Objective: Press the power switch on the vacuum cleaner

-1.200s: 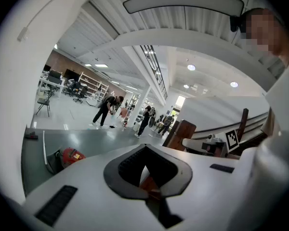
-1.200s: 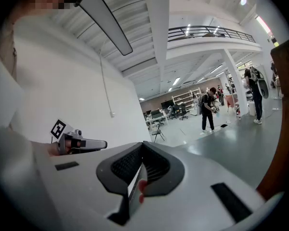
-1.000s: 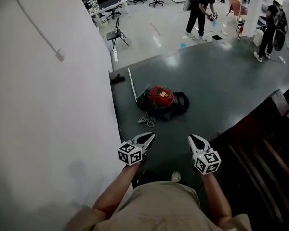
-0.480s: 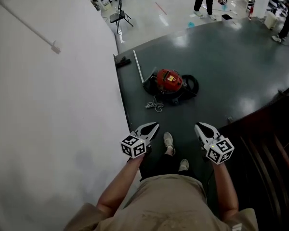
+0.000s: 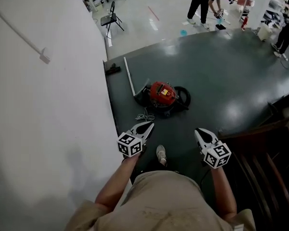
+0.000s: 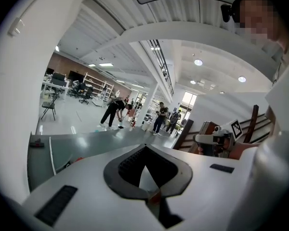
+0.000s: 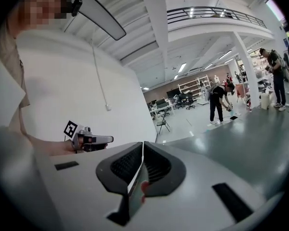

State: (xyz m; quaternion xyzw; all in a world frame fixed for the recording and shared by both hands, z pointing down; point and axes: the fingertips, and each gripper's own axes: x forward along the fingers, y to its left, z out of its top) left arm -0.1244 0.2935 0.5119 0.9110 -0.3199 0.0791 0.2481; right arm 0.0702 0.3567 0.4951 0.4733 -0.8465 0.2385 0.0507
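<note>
The vacuum cleaner (image 5: pixel 162 94) sits on the floor (image 5: pixel 221 81) at frame centre, well apart from the left claw (image 5: pixel 145 125) and right claw (image 5: pixel 199 131) below, both closed and empty. Best approach first, then press its switch squarely with one tip.

Operator and hand-held rig: khaki clothing, white grippers.
Khaki top (image 5: pixel 164 201) with short, loose sleeves (image 5: pixel 84 216); one pale shoe (image 5: pixel 161 154) just ahead of the top. Left gripper (image 5: pixel 149 125) and right gripper (image 5: pixel 198 131), ahead of the top: white pointed shells, dark ribbed pads (image 7: pixel 127 163), each bearing a black-and-white marker cube (image 5: pixel 130 145).
</note>
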